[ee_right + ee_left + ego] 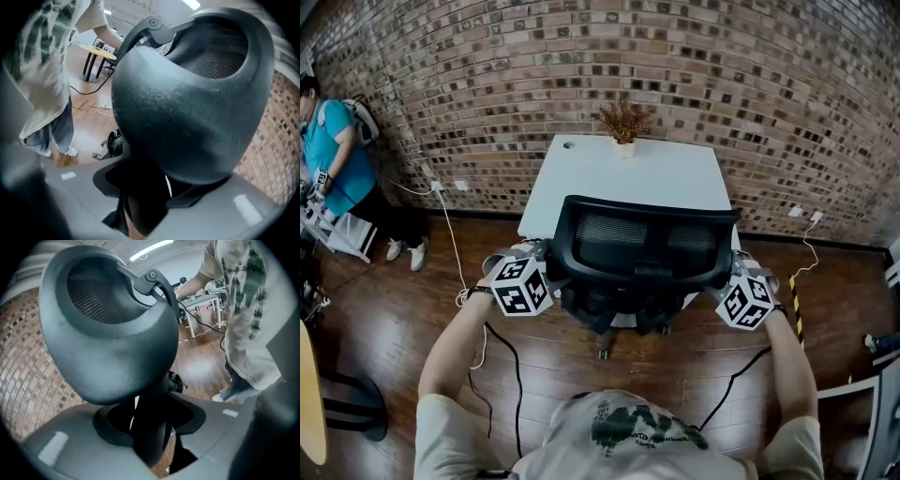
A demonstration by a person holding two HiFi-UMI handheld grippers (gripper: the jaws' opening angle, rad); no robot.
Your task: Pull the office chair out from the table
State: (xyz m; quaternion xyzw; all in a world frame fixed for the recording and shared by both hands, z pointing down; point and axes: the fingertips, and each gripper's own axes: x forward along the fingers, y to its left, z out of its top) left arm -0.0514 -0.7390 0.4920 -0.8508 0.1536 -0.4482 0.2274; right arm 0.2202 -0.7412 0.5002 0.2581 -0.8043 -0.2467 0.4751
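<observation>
A black office chair [642,244] with a mesh back stands pushed in at the white table [656,178]. My left gripper [549,270] is at the backrest's left edge and my right gripper [727,281] at its right edge, both level with the lower part of the back. In the left gripper view the backrest [112,343] fills the picture and its edge runs down between the grey jaws of the left gripper [150,441], which close round it. The right gripper view mirrors this: the backrest [187,112] runs into the right gripper [145,206].
A brick wall stands behind the table, and a potted dry plant [623,127] sits at its far edge. Cables [502,347] trail over the wooden floor. A person [333,159] works at the far left. A round table's edge [307,394] shows at lower left.
</observation>
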